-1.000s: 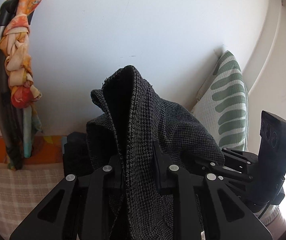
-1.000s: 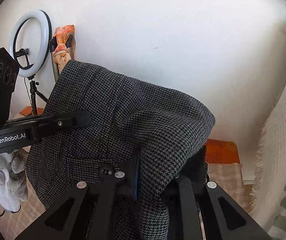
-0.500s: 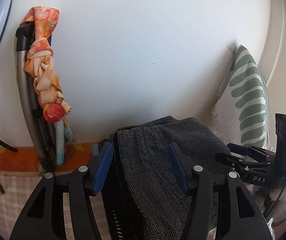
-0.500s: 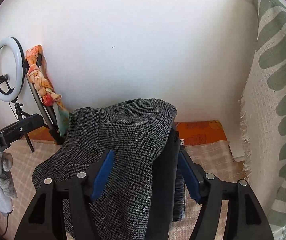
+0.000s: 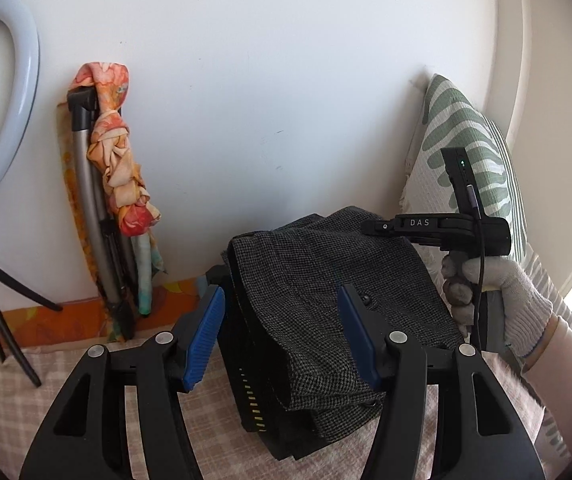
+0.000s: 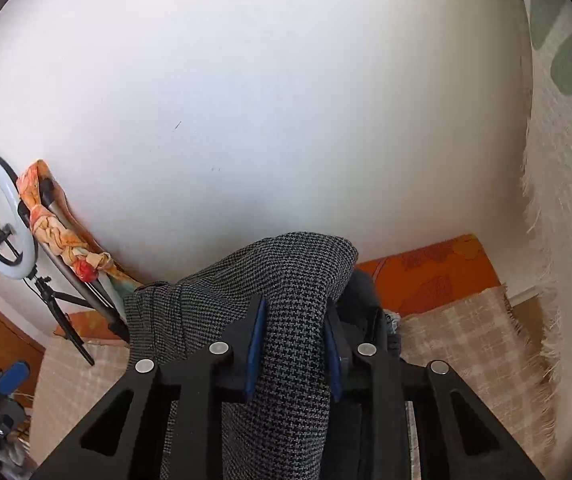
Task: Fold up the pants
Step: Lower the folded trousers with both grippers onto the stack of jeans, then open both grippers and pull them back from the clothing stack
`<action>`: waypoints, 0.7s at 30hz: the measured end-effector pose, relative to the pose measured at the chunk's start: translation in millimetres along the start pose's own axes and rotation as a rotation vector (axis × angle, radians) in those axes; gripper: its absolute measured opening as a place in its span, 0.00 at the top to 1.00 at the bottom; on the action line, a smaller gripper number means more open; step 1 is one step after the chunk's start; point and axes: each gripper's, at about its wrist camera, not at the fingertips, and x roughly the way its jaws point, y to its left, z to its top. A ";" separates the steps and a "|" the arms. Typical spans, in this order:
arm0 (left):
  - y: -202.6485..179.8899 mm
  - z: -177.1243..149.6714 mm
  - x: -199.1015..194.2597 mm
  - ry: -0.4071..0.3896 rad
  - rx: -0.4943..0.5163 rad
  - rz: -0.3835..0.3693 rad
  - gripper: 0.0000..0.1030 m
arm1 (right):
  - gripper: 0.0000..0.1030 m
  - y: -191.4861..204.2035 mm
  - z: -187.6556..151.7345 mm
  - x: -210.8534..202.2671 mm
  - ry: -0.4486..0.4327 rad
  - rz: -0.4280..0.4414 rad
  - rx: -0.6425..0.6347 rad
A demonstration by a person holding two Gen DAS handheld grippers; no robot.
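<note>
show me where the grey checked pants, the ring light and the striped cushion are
grey checked pants (image 5: 326, 280), left wrist view, on the folded top layer.
ring light (image 5: 14, 120), left wrist view, on the white ring's right side.
striped cushion (image 5: 454, 120), left wrist view, on its upper green-striped face.

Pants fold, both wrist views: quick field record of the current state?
garment: grey houndstooth pants, folded, lying on a dark stack
surface: beige checked blanket
left gripper: open, pads either side of the pants, not pressing
right gripper: jaws just closed onto a fold of the pants
backdrop: ring light, striped cushion, white wall
</note>
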 end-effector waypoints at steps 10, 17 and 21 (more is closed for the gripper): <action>-3.4 -18.3 -14.0 0.020 0.002 0.008 0.44 | 0.58 12.6 -10.2 -12.3 -0.004 -0.215 -0.101; -20.8 -25.4 -44.6 0.008 0.022 -0.010 0.35 | 0.34 24.6 -37.4 -66.5 -0.037 -0.199 -0.110; -32.0 -30.1 -66.0 -0.005 0.044 0.006 0.32 | 0.32 40.7 -57.2 -96.7 -0.061 -0.194 -0.138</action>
